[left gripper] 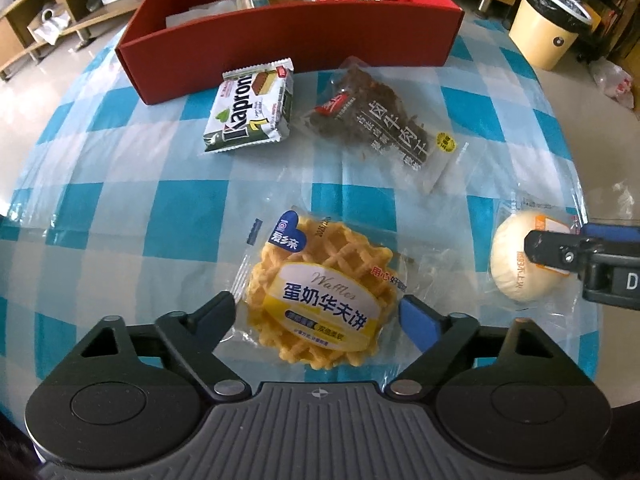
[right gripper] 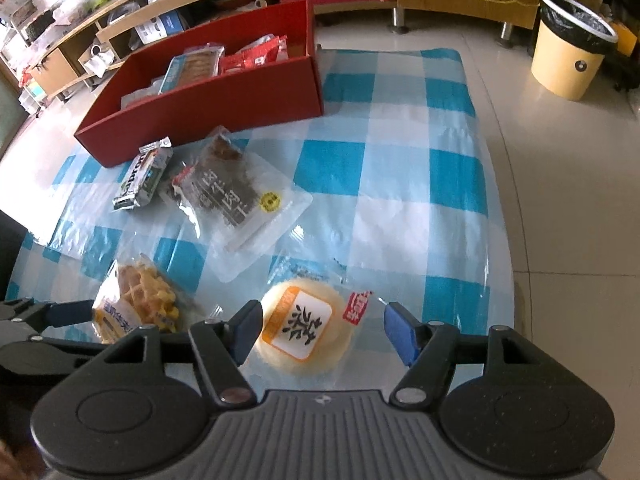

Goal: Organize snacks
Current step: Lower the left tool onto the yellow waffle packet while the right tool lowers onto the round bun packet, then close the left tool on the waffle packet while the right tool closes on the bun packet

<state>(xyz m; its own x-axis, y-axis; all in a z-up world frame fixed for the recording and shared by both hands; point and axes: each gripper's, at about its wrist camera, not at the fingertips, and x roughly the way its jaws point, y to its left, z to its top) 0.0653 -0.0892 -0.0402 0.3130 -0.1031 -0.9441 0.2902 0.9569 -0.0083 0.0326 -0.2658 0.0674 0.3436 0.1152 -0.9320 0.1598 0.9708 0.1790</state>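
- Left gripper (left gripper: 318, 312): released, jaws spread either side of the packaged waffle (left gripper: 320, 300), which lies flat on the desk (left gripper: 120, 200).
- Right gripper (right gripper: 322, 330): released, jaws straddling the wrapped round white bun (right gripper: 302, 326) near the desk's right edge.
- Middle zone: beef jerky pouch (left gripper: 380, 120) and Kapron wafer pack (left gripper: 252, 110) lie side by side.
- Far zone: red box (left gripper: 288, 38), just behind the wafer pack, holds several snack packets.
- Floor beyond: yellow waste bin (left gripper: 548, 20).
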